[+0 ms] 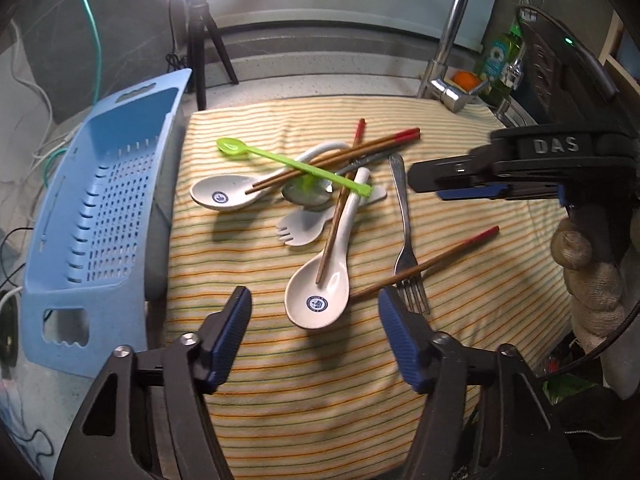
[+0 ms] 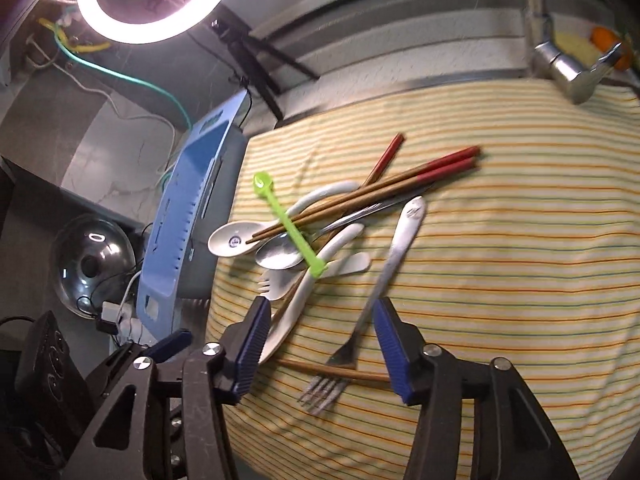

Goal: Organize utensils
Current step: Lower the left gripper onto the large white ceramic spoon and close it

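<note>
Both my tools, left (image 1: 314, 312) and right (image 2: 318, 328), hang open over jumbled utensils on the striped cloth (image 1: 280, 400); right straddles the fork (image 2: 360, 320) (close squarely on its handle).

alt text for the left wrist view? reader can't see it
The left gripper, jaws open, hovers over a white spoon in a jumble of spoons, chopsticks, a fork, a spork and a green stirrer on a striped cloth. A blue basket stands at left; the right gripper enters from the right.
</note>
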A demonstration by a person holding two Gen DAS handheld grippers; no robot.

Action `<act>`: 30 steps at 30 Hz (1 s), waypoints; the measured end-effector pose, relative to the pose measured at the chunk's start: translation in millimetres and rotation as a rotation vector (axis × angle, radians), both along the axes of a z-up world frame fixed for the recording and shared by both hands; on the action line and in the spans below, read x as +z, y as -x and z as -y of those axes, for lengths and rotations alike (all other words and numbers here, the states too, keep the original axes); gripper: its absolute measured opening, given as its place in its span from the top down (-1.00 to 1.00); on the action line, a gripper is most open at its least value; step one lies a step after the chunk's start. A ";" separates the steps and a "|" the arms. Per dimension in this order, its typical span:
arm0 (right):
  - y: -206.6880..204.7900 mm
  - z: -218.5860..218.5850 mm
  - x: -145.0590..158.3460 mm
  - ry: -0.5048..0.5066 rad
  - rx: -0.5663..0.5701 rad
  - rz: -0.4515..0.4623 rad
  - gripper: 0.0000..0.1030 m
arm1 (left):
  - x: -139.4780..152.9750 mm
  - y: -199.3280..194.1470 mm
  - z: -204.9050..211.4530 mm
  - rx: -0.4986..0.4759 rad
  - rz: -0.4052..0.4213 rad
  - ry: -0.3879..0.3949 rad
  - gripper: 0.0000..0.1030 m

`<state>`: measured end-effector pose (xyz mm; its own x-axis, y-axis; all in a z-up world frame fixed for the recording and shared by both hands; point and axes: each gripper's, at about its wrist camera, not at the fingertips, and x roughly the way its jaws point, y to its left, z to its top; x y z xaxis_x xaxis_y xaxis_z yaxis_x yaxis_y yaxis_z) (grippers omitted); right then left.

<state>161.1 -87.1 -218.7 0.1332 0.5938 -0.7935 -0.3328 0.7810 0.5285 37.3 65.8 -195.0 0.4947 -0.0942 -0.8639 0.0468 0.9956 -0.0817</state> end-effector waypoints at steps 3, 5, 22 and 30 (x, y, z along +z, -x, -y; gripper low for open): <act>-3.0 -16.6 -12.8 -0.012 0.018 -0.046 0.25 | -6.5 -1.3 -0.1 -0.024 -0.009 -0.008 -0.19; -5.2 -23.1 -20.9 -0.008 0.021 -0.070 0.34 | -10.0 -2.0 -0.6 -0.036 -0.012 -0.012 -0.19; -24.5 -42.5 -54.2 -0.031 -0.045 -0.190 0.67 | -37.0 -24.0 -6.5 -0.114 -0.049 0.032 -0.05; -25.5 -39.2 -57.2 -0.042 -0.055 -0.194 0.74 | -42.1 -30.5 -9.0 -0.116 -0.046 0.075 0.21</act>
